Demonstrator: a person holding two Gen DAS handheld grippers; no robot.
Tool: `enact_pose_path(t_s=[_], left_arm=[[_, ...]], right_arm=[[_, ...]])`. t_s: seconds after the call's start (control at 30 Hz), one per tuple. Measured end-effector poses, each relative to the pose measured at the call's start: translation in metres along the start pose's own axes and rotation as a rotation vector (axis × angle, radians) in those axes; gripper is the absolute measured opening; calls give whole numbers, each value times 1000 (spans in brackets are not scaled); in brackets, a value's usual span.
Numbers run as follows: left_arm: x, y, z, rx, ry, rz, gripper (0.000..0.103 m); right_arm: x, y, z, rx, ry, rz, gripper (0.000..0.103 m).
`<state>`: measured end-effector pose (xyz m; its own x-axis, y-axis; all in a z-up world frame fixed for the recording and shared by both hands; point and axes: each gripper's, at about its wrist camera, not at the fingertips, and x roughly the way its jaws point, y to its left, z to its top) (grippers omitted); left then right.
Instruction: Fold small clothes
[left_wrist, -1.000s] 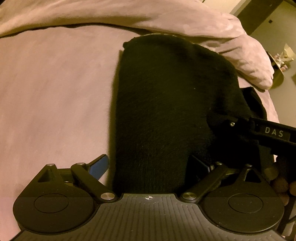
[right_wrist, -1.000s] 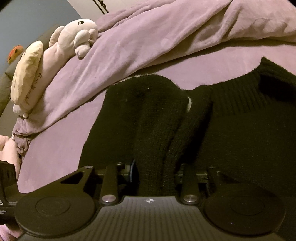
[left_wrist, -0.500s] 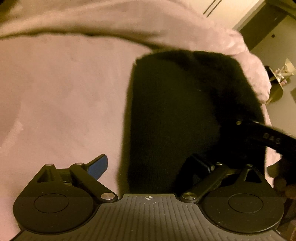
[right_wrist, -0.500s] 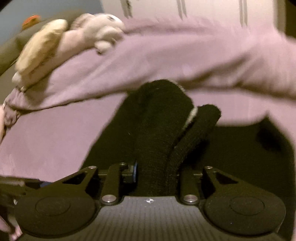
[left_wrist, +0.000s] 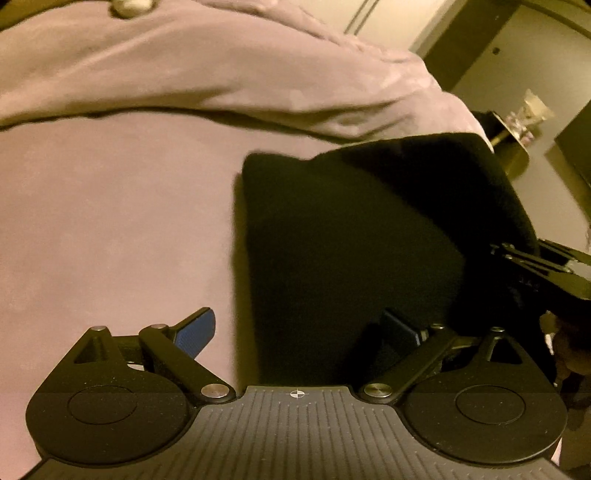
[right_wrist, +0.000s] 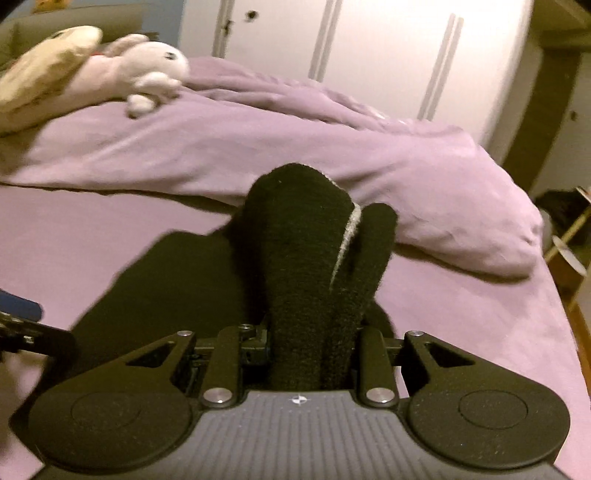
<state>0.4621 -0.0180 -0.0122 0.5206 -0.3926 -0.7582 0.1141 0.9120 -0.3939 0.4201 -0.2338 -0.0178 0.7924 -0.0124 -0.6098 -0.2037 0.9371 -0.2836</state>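
Right gripper (right_wrist: 312, 347) is clamped on a bunched fold of the black knit garment (right_wrist: 306, 236), and the cloth stands up between its fingers in two thick lobes with a pale seam or label edge showing between them. Most of the garment lies lower on the purple bed sheet (right_wrist: 92, 236), spread to the left of that raised bunch. In the left wrist view the same garment (left_wrist: 351, 240) fills the middle and right of the frame, and the left gripper (left_wrist: 299, 332) stands with its blue pads wide apart; the right-hand pad sits against dark cloth, the left-hand one over bare sheet, so nothing is pinched there.

The main risk, as I judge it, is that one gripper alone carries the fold. With the left one holding nothing, the free side could drag or sag and the fold land skewed or doubled up. The grasp is on a thick wad, not a clean edge, so layers may slip out unevenly or the pinched lump may stay as a crease when released. The knit could also snag on the finger linkages.

A rumpled purple duvet (right_wrist: 332, 147) lies just beyond the garment's far edge; cloth carried too far could land on it. A plush toy (right_wrist: 122, 74) rests at the far left, well apart.
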Motion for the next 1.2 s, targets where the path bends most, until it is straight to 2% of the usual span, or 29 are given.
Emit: enact_pose_path(t_s=[0.13,0.2,0.23,0.27,0.37,0.47,0.53,0.7,0.77,0.83,0.9,0.97,1.03,1.07,1.2], left_arm=[[17,-12,-7,22,31,5,99],[24,-14,-10,30,42,10,100],[29,-11,-10,23,53,11,101],[32,-8,-11,2,68,10,101],[31,-1,-9,-73,83,-5,100],[19,-5,-7,-39,49,11,100],[15,-10,-4,-17,35,-2,100],[24,-20,6,-10,57,-24,100],[32,-27,10,5,71,-41,100],[43,-36,13,49,81,-13,101],[53,-38,11,75,93,11,101],[57,-35,9,62,87,31,101],[59,-35,7,66,77,51,101],[61,-36,6,73,75,63,101],[70,-39,-1,124,60,98,102]], right_arm=[[24,-9,-20,-7,45,-11,26],[36,-12,-30,-9,75,-9,35],[40,-19,-32,27,93,-13,47],[38,-27,-33,71,94,-28,53],[11,-54,-36,238,58,-17,54],[-28,-70,-51,343,27,4,54],[-43,-76,-69,390,36,36,54],[-47,-77,-114,551,119,70,54],[-44,-79,-124,628,109,89,54],[-40,-85,-129,687,91,106,54],[-31,-90,-131,728,99,119,51],[-27,-93,-134,742,99,154,33],[-23,-89,-128,693,86,156,24],[-21,-85,-124,639,93,134,21],[-6,-72,-120,464,143,74,22]])
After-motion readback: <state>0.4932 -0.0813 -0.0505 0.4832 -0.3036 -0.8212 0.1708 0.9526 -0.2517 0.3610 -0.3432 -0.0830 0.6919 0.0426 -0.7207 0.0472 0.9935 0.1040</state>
